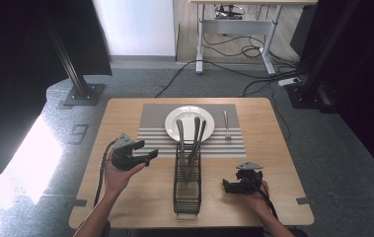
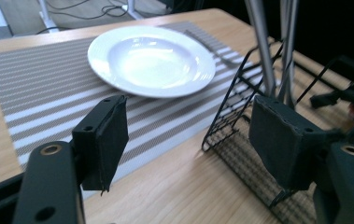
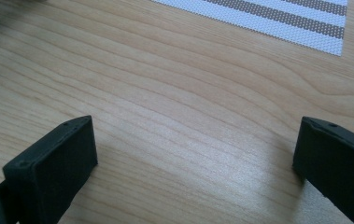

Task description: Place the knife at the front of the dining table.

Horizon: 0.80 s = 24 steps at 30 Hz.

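Left gripper (image 2: pixel 188 140) agape toward wire caddy (image 2: pixel 240 116); right gripper (image 3: pixel 195 163) agape over bare table (image 3: pixel 165 84).

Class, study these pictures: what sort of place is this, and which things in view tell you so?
Probably a lab or test room staged as a dining spot. A small wooden table holds a placemat and plate, but black frame posts, loose cables and a desk surround it.
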Each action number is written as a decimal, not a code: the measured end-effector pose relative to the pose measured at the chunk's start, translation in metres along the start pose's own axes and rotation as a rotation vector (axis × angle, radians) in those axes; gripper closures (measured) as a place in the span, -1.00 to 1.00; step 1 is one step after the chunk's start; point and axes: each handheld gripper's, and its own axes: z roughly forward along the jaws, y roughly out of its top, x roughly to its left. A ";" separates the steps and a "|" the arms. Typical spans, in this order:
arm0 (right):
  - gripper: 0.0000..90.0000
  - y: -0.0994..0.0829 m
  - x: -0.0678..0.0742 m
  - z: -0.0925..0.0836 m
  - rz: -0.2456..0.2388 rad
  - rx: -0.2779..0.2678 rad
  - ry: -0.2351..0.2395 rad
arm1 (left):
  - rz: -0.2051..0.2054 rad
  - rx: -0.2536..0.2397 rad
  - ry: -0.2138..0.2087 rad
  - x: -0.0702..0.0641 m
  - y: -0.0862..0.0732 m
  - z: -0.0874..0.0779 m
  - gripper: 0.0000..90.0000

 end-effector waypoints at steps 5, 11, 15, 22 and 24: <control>-1.00 0.000 -0.001 0.000 0.000 -0.002 -0.001 | 0.023 -0.005 -0.019 -0.007 0.014 0.008 -0.36; -0.97 -0.001 -0.003 -0.001 -0.004 -0.001 0.006 | 0.017 -0.008 -0.047 -0.012 0.024 0.016 -0.34; -0.96 -0.001 -0.003 -0.002 -0.006 0.001 0.009 | 0.008 -0.015 -0.062 -0.014 0.027 0.018 -0.33; -0.96 -0.001 -0.003 -0.002 -0.008 -0.003 0.010 | 0.000 -0.033 -0.089 -0.017 0.039 0.028 -0.28; -0.96 -0.001 -0.004 -0.002 -0.009 -0.003 0.011 | 0.011 -0.019 -0.082 -0.018 0.042 0.034 -0.28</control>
